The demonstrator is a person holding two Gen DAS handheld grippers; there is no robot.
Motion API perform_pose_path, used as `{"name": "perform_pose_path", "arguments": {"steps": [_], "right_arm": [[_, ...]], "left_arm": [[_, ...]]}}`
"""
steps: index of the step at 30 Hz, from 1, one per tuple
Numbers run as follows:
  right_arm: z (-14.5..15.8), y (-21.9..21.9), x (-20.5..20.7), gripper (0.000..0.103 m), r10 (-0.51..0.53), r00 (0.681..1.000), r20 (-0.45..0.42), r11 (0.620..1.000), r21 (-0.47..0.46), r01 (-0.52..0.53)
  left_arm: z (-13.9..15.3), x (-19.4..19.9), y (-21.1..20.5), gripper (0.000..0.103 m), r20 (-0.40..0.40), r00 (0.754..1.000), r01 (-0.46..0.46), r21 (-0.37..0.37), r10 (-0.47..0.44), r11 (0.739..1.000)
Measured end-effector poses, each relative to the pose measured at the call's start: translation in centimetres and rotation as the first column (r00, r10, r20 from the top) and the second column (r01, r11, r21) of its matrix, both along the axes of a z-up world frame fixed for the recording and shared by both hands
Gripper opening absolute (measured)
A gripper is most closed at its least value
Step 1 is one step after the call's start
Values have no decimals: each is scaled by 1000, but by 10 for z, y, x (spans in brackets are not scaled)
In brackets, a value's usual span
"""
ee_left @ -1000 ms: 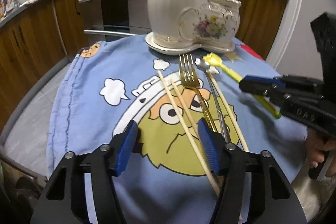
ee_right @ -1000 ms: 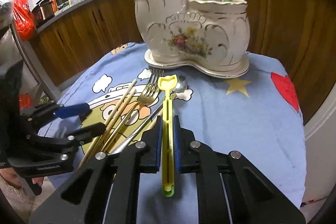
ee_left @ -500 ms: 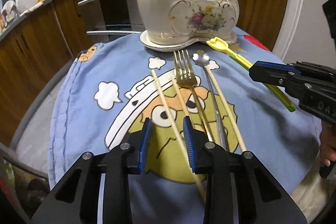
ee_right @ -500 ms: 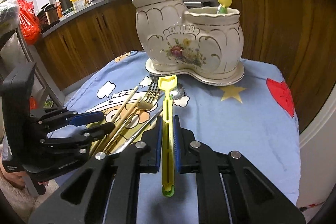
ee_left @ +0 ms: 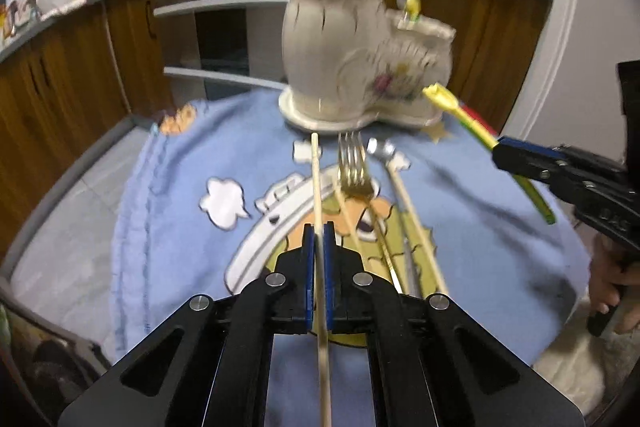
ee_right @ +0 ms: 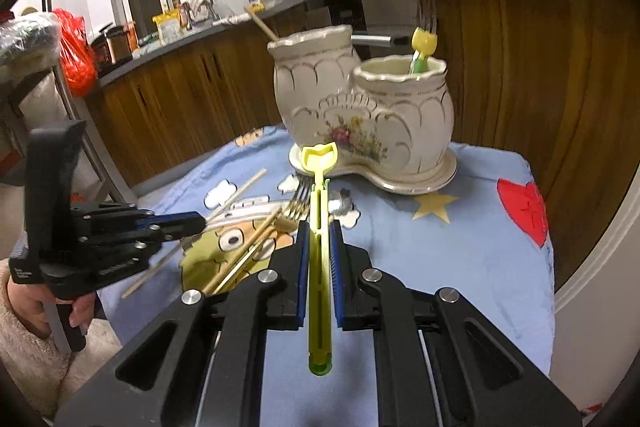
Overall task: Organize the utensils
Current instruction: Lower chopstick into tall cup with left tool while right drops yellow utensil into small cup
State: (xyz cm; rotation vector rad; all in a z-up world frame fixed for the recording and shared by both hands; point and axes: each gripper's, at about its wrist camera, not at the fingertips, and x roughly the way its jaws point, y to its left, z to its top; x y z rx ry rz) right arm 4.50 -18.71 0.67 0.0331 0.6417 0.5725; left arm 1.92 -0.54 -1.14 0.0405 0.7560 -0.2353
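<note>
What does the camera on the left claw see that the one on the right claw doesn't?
Only the left camera: the left claw from behind, shut on a wooden chopstick, and a small silver spoon lying clear beside the gold fork.

Only the right camera: the right claw from behind, shut on a yellow plastic utensil, a red heart on the cloth, and a red bag.

Both: the ceramic utensil holder, the blue cartoon cloth and the loose chopsticks.

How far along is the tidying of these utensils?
Partly done: the ceramic holder already holds a fork, a yellow piece and a stick. The left tool grips a chopstick; the right tool grips a yellow utensil. A gold fork, spoon and more chopsticks remain.
</note>
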Motion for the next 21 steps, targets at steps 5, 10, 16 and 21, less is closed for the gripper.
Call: {"name": "perform_pose_path", "arguments": {"steps": [5,10,16,21], "right_arm": [[12,-13,0,10,-18,999,36,995,95,15],[33,-27,4,10,-66,991,118,982,186,44],[64,-34,32,10,-89,977,193,961,273,34],[76,-30,70,10,-102,971,216,951,308,31]], "left_arm": [[32,-16,7,5,156,987,63,-131,-42,989],[54,-16,-1,5,286,957,91,-140,-48,986],[86,19,-12,5,375,924,149,-191,-68,970],[111,55,-15,5,446,895,154,-237,-34,959]]}}
